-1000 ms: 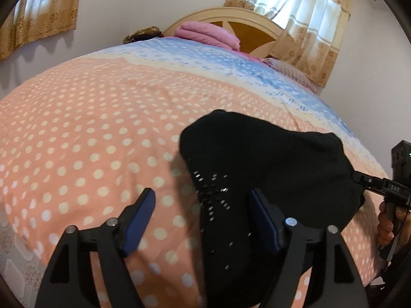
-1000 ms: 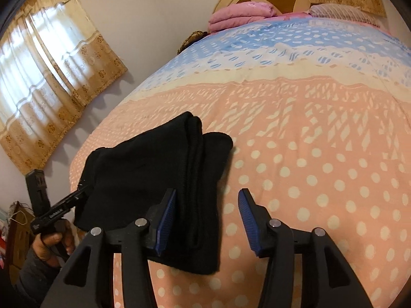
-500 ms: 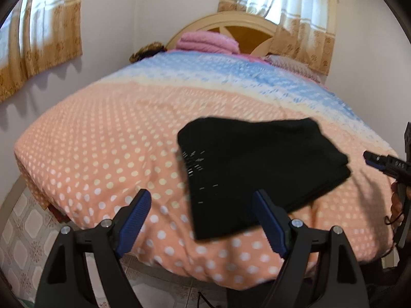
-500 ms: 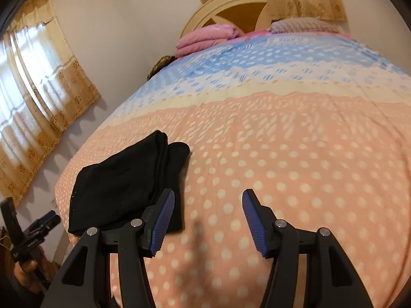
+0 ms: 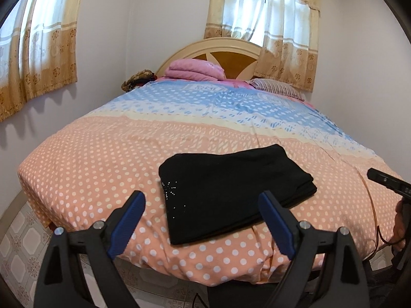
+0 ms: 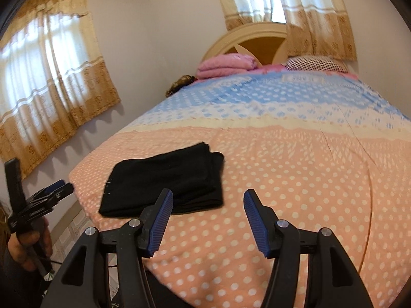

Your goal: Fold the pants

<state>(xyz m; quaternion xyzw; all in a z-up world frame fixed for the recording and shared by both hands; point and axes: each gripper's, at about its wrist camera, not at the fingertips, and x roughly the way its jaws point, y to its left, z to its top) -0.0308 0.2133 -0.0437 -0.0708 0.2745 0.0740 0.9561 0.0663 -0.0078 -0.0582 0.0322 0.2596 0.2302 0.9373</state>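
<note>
Pink folded blanket (image 5: 194, 70) and striped pillow (image 5: 276, 88) lie by the headboard (image 5: 226, 48).

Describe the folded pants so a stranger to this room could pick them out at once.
Start at the big bed with its dotted orange and blue cover. On the orange part by the foot edge lies a flat folded bundle, the black pants. It is the only black thing on the cover, with small sparkly studs at one corner, unlike the pink folded blanket at the headboard.

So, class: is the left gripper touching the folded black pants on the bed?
Apart. The right wrist view shows the left gripper held off the bed's edge, with open floor and bedspread between it and the black pants.
</note>
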